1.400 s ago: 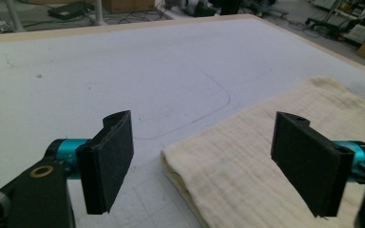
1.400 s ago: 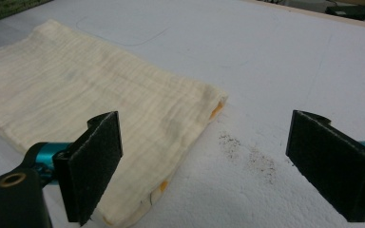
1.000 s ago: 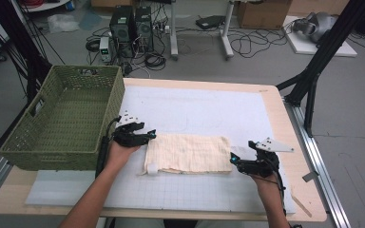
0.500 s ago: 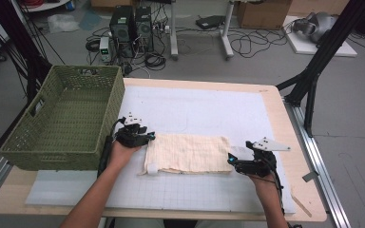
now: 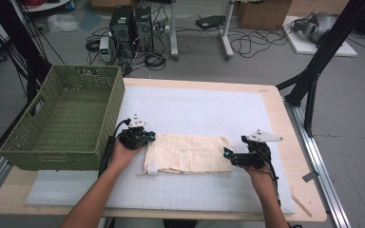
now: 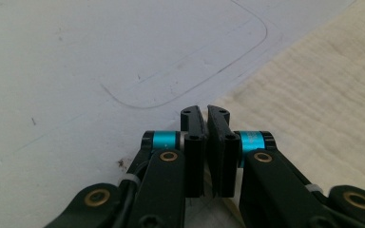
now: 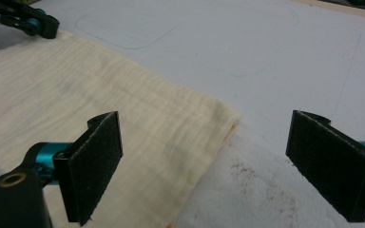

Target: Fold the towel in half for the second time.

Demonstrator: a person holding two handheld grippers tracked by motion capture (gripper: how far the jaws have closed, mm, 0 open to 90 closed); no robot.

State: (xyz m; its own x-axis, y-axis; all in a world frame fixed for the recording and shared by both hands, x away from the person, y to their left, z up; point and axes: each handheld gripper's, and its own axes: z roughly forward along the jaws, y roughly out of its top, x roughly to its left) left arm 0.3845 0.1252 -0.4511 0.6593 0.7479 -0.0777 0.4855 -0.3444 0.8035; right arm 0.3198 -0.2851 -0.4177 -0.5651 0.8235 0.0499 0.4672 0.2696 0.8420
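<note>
Folded cream cloth laid flat on tabletop mat, beside green basket. Left gripper fingers just closed at cloth's far-left corner — fabric between them cannot be told (possible empty pinch). Right gripper fingers held wide, nothing gripped; one-sided lift risked, fold undone.

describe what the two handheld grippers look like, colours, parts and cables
Both the left gripper and the right gripper are black linkages with brass-coloured pivot pins and turquoise sleeves at the jaw mounts. The pads are flat, black and rough like foam. Each carries a grey three-cornered plate on top and trails a black cable. The person's forearms are bare, with no sleeves in view.
</note>
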